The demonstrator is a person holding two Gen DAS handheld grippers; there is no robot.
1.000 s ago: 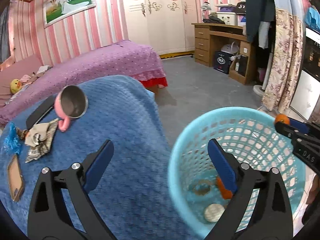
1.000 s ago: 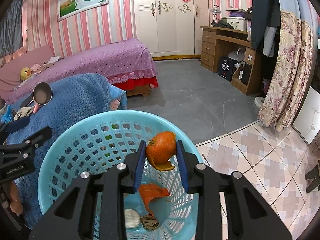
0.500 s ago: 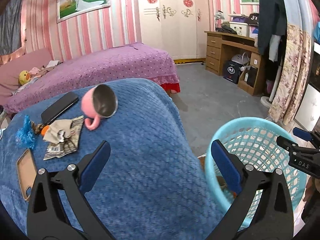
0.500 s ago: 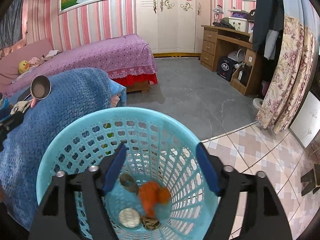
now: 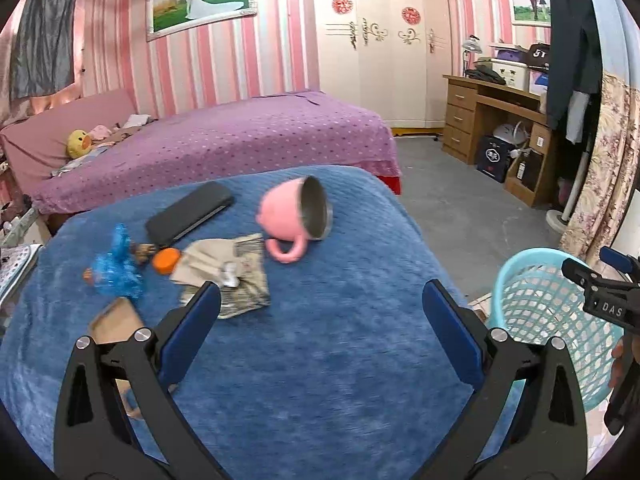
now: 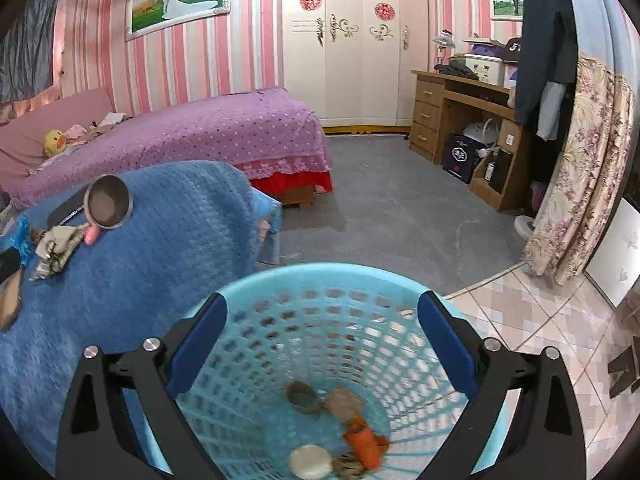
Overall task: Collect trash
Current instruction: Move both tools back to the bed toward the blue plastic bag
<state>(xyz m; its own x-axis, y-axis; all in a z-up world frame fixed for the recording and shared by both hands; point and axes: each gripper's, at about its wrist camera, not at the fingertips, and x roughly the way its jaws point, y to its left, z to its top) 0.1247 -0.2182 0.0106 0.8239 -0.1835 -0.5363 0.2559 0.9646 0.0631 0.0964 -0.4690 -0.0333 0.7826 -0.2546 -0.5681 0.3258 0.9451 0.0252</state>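
My right gripper point(image 6: 322, 332) hangs over the light blue basket point(image 6: 320, 276); its jaws are opening with nothing between them. Orange peel point(image 6: 362, 442) lies at the basket's bottom beside a white round piece point(image 6: 310, 460) and other scraps. My left gripper point(image 5: 320, 316) stands open and empty above the blue blanket point(image 5: 340, 360). Ahead of it lie crumpled paper point(image 5: 228, 268), an orange bit point(image 5: 166, 260) and a blue wrapper point(image 5: 116, 268). In the left wrist view the basket point(image 5: 532, 308) stands at the right, with the right gripper point(image 5: 586, 262) above it.
A pink mug point(image 5: 292, 216) lies on its side near a black flat case point(image 5: 190, 216) and a brown card point(image 5: 116, 320). Behind are a purple bed point(image 5: 240, 140), grey floor point(image 5: 452, 200), a wooden desk point(image 5: 500, 120) and a floral curtain point(image 5: 600, 180).
The right gripper opened and the orange peel dropped into the basket. The left gripper swung left from over the basket to over the blanket, bringing the paper and mug nearer.
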